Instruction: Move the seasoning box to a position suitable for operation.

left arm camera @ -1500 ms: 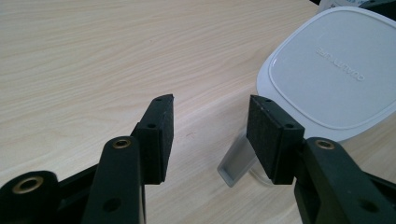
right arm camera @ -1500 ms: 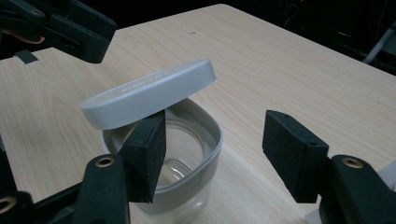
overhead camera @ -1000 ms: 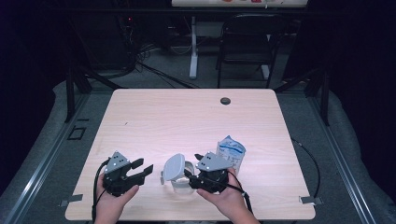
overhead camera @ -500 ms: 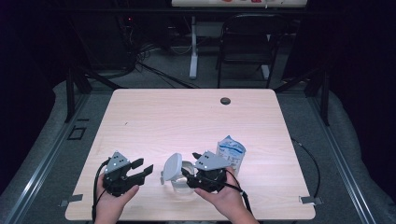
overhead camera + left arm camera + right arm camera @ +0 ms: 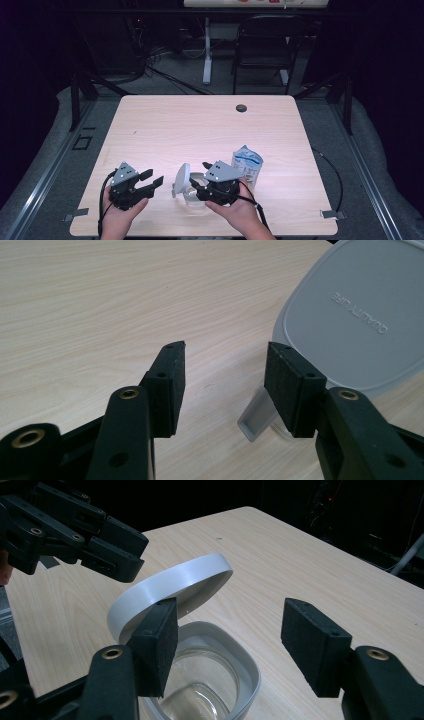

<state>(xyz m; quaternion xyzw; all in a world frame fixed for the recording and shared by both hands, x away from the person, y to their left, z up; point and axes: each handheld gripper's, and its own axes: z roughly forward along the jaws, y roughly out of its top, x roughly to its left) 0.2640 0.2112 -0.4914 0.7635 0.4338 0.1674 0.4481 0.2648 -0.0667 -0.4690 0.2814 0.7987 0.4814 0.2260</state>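
Between the earlier pictures and this one, the lid (image 5: 181, 179) of the clear jar (image 5: 194, 190) tipped a little further up and leftward: it stood nearly on edge over the jar's left side, toward your left tongs (image 5: 150, 181). The jar itself sat at the near edge of the tabletop (image 5: 200, 130), between your two hands, with the crumpled white bag (image 5: 247, 167) just to its right, apparently untouched.

Your right tongs (image 5: 227, 645) were spread wide above the jar's open mouth, gripping nothing; one pad (image 5: 157, 640) stood close against the raised lid, though I cannot tell whether it touched. Your left tongs (image 5: 225, 385) had not moved and were also released, jaws apart, pointing at the lid's top face (image 5: 350, 320) with nothing between them.

By my reading, the jar was now open and the lid stood loose or hinged, ready for your left tongs to take or steady it.
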